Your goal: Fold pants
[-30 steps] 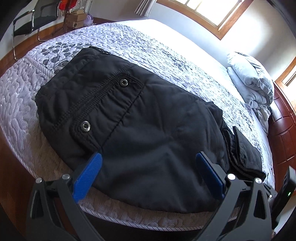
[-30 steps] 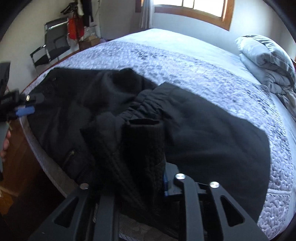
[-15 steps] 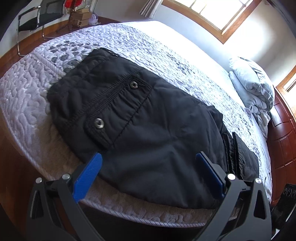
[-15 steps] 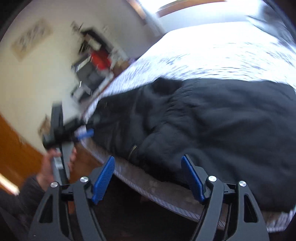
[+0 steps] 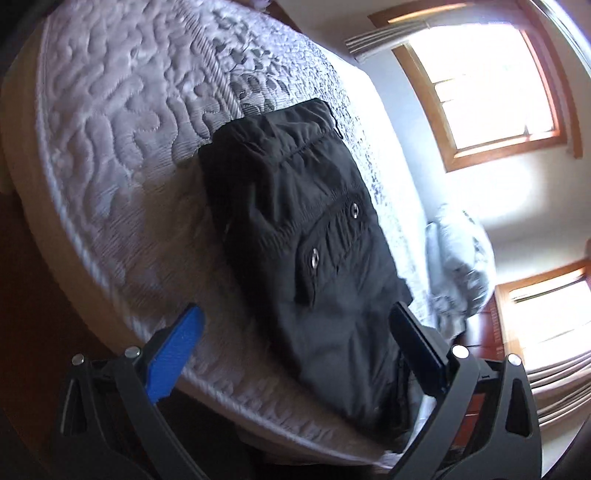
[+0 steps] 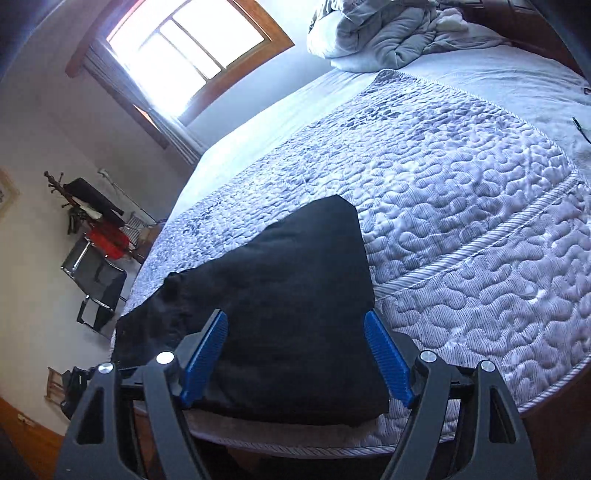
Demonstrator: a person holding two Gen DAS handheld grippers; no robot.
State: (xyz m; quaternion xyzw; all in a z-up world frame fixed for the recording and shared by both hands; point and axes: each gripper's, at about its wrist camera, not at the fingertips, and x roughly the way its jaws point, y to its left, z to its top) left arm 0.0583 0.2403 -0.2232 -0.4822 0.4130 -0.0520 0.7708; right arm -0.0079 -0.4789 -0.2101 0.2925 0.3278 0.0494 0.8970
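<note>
The black pants lie folded into a compact stack on the quilted grey mattress, close to its near edge. A pocket flap with two metal snaps faces up. My left gripper is open and empty, hovering over the near end of the stack. In the right wrist view the pants show as a smooth dark block at the bed's edge. My right gripper is open and empty, its blue pads spread on either side of the stack's near end, not closed on it.
A rumpled grey duvet lies at the head of the bed. A chair and a coat rack with clothes stand by the far wall. Wood-framed windows are bright. Wooden furniture stands beside the bed.
My right gripper let go of the dark fabric it held a second ago and now stands open. Both grippers swung to new angles; the pants lie in a tighter folded stack.
</note>
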